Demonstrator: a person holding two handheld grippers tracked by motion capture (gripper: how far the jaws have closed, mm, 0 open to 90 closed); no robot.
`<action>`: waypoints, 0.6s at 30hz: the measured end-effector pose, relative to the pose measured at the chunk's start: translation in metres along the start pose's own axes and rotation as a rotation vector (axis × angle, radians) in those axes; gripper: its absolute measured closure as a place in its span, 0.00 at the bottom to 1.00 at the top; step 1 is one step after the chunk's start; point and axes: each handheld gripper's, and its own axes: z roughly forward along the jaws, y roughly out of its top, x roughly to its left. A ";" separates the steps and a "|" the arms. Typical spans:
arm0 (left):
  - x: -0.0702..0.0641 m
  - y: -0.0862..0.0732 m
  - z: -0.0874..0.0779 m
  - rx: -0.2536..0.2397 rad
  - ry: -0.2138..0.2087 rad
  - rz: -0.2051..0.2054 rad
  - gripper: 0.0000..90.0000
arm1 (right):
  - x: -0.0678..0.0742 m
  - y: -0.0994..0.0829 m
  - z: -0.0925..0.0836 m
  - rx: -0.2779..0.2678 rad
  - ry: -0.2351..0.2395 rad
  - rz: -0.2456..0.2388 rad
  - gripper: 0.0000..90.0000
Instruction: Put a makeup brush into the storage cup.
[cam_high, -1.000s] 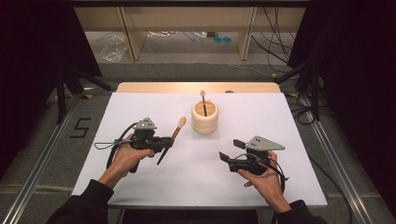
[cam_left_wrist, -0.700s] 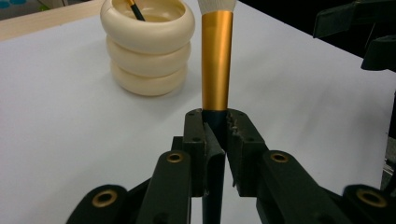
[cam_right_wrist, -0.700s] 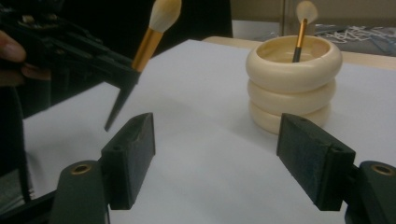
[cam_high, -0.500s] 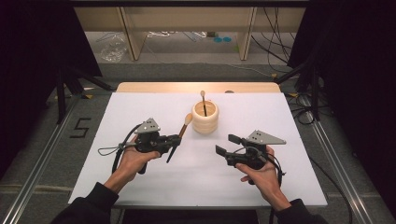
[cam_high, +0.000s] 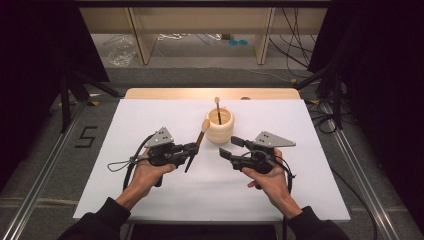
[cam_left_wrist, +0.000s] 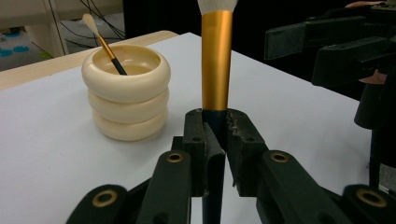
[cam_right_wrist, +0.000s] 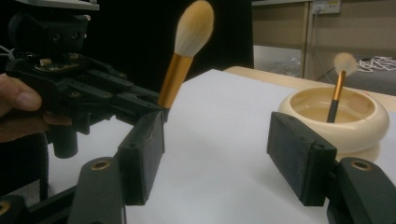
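Makeup brush (cam_high: 196, 146), gold-ferruled with a dark handle, stands clamped in the left tongs (cam_high: 191, 150), bristles tilted up just beside the near-left rim of the cream ringed cup (cam_high: 220, 127); a second, thinner brush (cam_high: 218, 110) leans inside that cup. A second ago the left tongs sat farther left of the cup; they have since carried the brush closer to it. The right tongs (cam_high: 231, 147), nearer the desk's (cam_high: 310, 165) front edge at the cup's right, have also drawn in toward the cup; their jaws, just closing, remain parted with nothing between the pads. The cup itself has kept its place near the desk's far edge.
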 end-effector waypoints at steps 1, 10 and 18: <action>-0.001 -0.001 0.001 -0.002 -0.008 -0.003 0.87 | 0.001 0.001 0.001 -0.005 0.008 0.000 0.43; -0.008 -0.002 0.004 -0.023 -0.023 0.014 0.87 | 0.004 0.005 0.015 -0.005 0.048 0.000 0.52; -0.011 -0.001 0.004 -0.043 -0.034 0.023 0.87 | 0.009 0.011 0.027 -0.022 0.101 0.017 0.59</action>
